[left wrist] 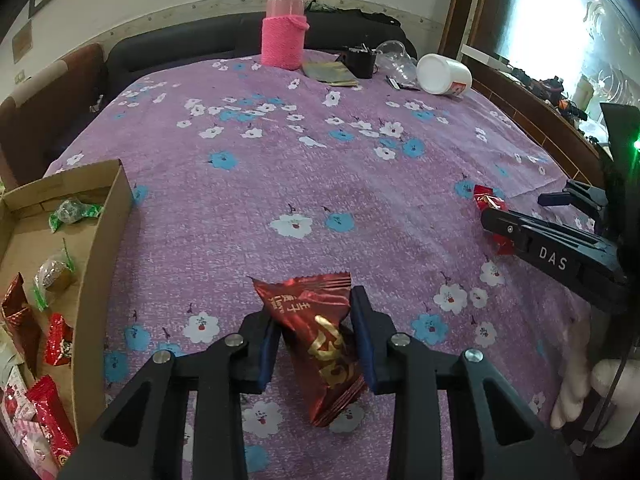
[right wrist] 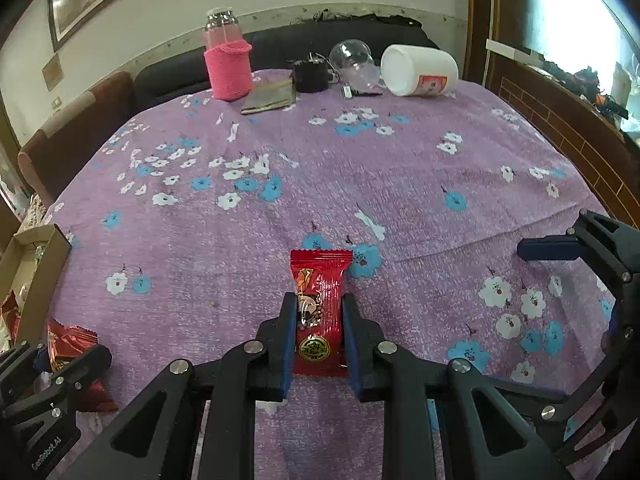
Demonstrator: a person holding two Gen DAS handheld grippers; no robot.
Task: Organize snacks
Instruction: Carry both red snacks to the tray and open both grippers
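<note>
My left gripper (left wrist: 316,328) is shut on a dark red snack packet with gold print (left wrist: 320,336), held just above the purple flowered cloth (left wrist: 300,168). My right gripper (right wrist: 318,320) is shut on a bright red candy packet (right wrist: 318,304) that lies flat on the cloth. In the left wrist view the right gripper (left wrist: 552,236) shows at the right edge with a bit of red wrapper (left wrist: 486,196) beside it. In the right wrist view the left gripper (right wrist: 52,376) shows at the lower left with its dark red packet (right wrist: 70,342). A cardboard box (left wrist: 108,240) at the left holds several wrapped snacks.
At the far edge stand a pink knit-covered bottle (left wrist: 283,36), a flat olive pouch (left wrist: 330,73), a small black cup (left wrist: 360,62), a clear plastic cup (left wrist: 394,58) and a tipped white jar (left wrist: 444,74). A wooden ledge (right wrist: 560,120) runs along the right.
</note>
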